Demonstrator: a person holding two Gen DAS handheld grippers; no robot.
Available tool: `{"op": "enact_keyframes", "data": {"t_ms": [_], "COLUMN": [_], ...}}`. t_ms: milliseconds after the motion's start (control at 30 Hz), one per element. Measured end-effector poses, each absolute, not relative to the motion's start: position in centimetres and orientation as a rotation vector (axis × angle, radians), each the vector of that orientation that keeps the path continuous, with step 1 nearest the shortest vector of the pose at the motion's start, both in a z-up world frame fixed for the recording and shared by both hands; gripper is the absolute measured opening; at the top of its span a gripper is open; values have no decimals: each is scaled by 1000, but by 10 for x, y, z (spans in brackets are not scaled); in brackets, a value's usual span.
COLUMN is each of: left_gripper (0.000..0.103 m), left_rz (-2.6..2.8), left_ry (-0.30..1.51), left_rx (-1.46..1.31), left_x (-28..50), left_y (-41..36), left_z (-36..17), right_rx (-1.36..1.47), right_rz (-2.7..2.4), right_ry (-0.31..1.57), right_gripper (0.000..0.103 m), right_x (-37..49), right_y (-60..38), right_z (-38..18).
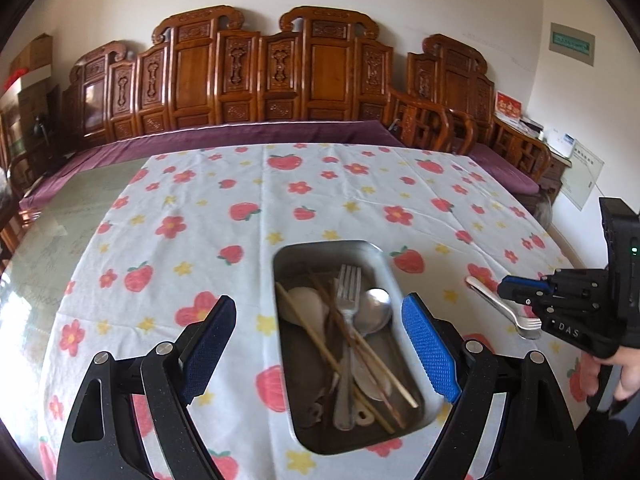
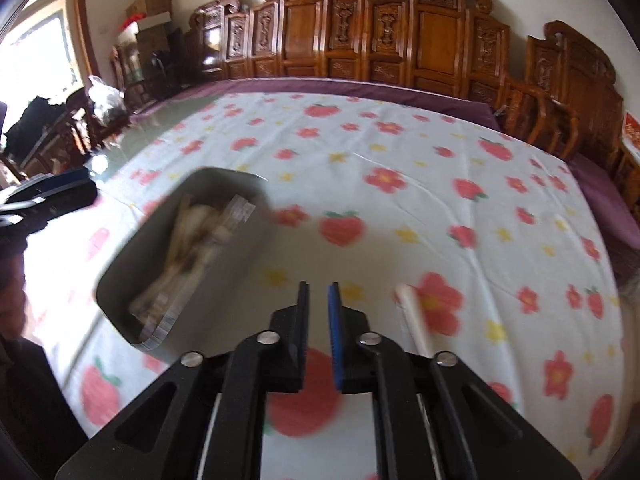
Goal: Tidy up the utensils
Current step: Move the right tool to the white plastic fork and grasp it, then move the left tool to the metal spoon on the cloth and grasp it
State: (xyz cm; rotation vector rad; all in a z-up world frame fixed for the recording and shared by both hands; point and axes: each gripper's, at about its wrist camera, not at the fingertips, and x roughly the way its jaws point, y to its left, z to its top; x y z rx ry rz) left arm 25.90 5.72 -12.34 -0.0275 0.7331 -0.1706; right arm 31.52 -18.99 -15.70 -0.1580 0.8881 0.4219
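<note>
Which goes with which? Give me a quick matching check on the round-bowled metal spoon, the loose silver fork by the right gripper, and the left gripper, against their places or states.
Things:
1. round-bowled metal spoon
2. loose silver fork
3. left gripper

Places or states:
A. open wide, holding nothing
B. inside the rectangular steel tray, beside a long-handled fork
C. flat on the flowered tablecloth, outside the tray

Pairs: 1-B; 2-C; 3-A.
</note>
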Motion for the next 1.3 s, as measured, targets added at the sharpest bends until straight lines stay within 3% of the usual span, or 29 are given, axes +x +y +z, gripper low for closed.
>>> {"op": "enact_keyframes", "data": {"t_ms": [500, 667, 767, 1300], "left_gripper": [81, 81, 81, 81], "left_rz": [-276, -286, -284, -254], "left_ry": [781, 794, 793, 806], "left_rx": [22, 36, 45, 20], "left_x": [246, 243, 238, 196], "left_y": [-7, -21, -30, -61], "left_z": [-142, -148, -148, -141], "right_rx": [-218, -224, -234, -165], "right_rz": [332, 336, 346, 330], "right_ry": [1070, 1068, 1082, 988], "right_gripper": [19, 18, 7, 7], "right_x": [337, 342, 341, 247], "right_y": [-262, -260, -259, -309], "right_z": [-230, -230, -229, -177]}}
